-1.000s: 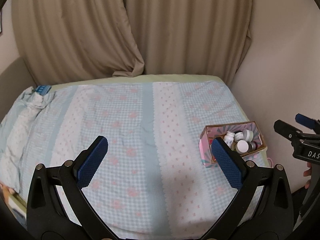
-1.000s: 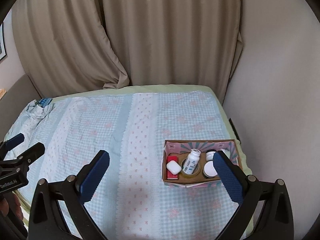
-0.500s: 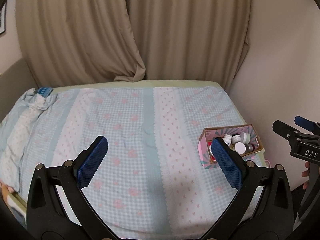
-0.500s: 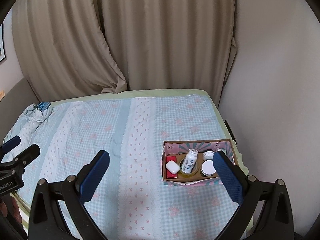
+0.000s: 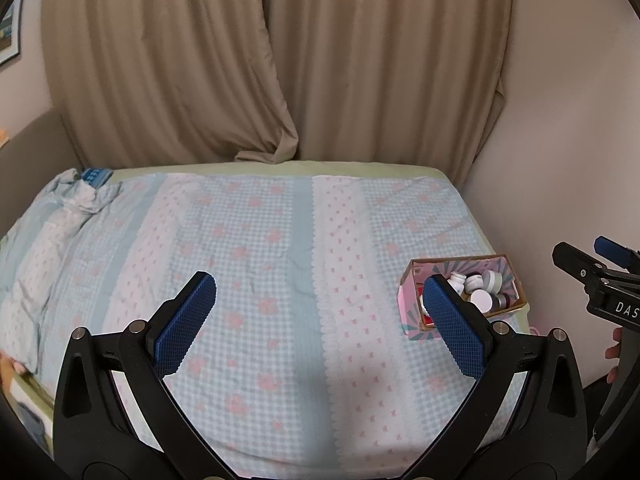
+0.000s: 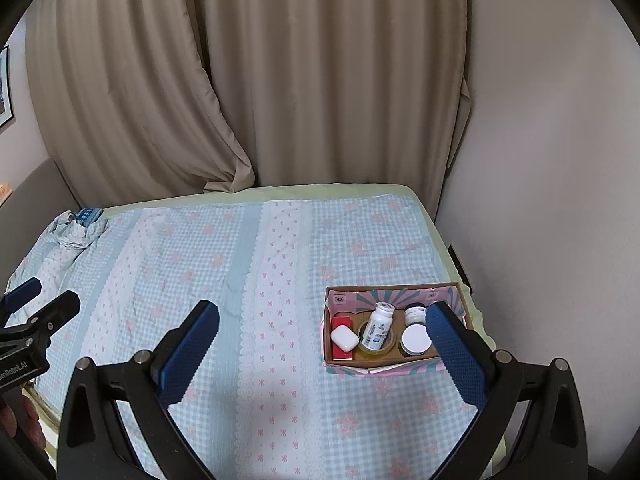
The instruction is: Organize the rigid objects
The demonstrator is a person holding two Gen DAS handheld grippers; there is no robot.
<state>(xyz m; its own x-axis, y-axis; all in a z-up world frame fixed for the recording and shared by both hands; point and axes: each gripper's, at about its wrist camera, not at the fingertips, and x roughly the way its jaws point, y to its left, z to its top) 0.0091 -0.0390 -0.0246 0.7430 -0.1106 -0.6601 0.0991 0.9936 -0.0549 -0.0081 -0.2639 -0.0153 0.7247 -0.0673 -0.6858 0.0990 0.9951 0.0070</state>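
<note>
Right wrist: bottle (image 6: 379,326) inside box (image 6: 394,294).

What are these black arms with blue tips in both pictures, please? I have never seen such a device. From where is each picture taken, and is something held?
They are two hand-held grippers, one in each of a person's hands, each with a camera looking forward along its two fingers. One picture comes from the left gripper, the other from the right gripper. Both are open and hold nothing. Below them lies a bed with a checked cover. On it stands a cardboard box holding a white bottle, a small white case, a white-lidded jar and a few other small things.
</note>
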